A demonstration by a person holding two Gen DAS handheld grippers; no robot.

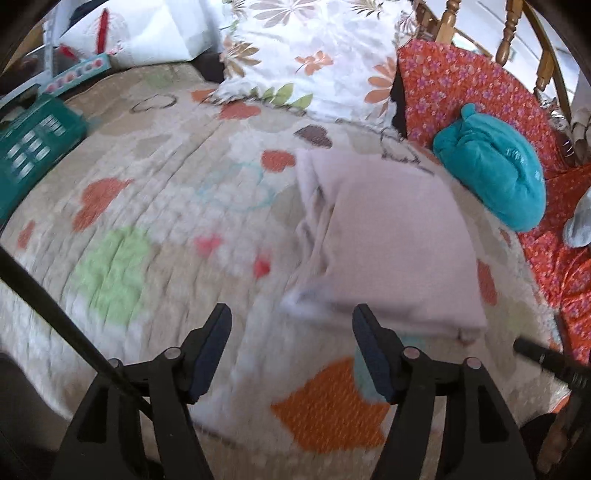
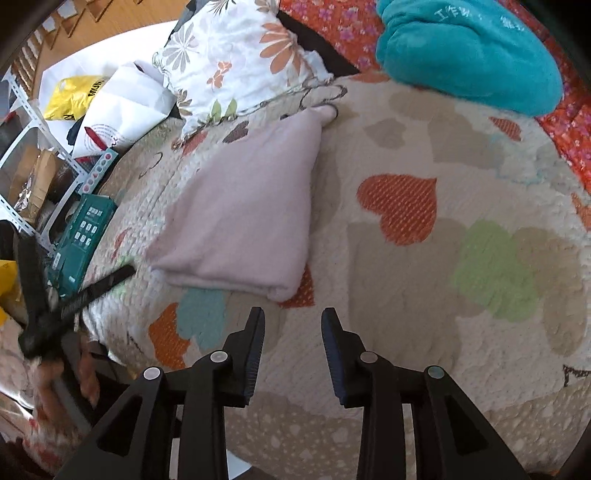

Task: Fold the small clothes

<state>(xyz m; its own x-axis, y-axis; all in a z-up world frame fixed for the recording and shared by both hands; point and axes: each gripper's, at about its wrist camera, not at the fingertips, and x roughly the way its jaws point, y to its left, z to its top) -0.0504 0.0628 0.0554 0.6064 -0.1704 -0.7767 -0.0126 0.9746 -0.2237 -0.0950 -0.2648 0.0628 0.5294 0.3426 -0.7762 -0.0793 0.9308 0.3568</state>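
Note:
A pale pink garment lies folded on the heart-patterned quilt. In the right wrist view it lies flat ahead and to the left. My left gripper is open and empty, just short of the garment's near edge. My right gripper is open and empty, just past the garment's near right corner. A teal fleece item lies bunched at the right; it also shows in the right wrist view.
A floral pillow lies at the back, on an orange floral cover. A teal box sits at the quilt's left edge. Bags and shelving stand beyond it. A wooden chair is at the back right.

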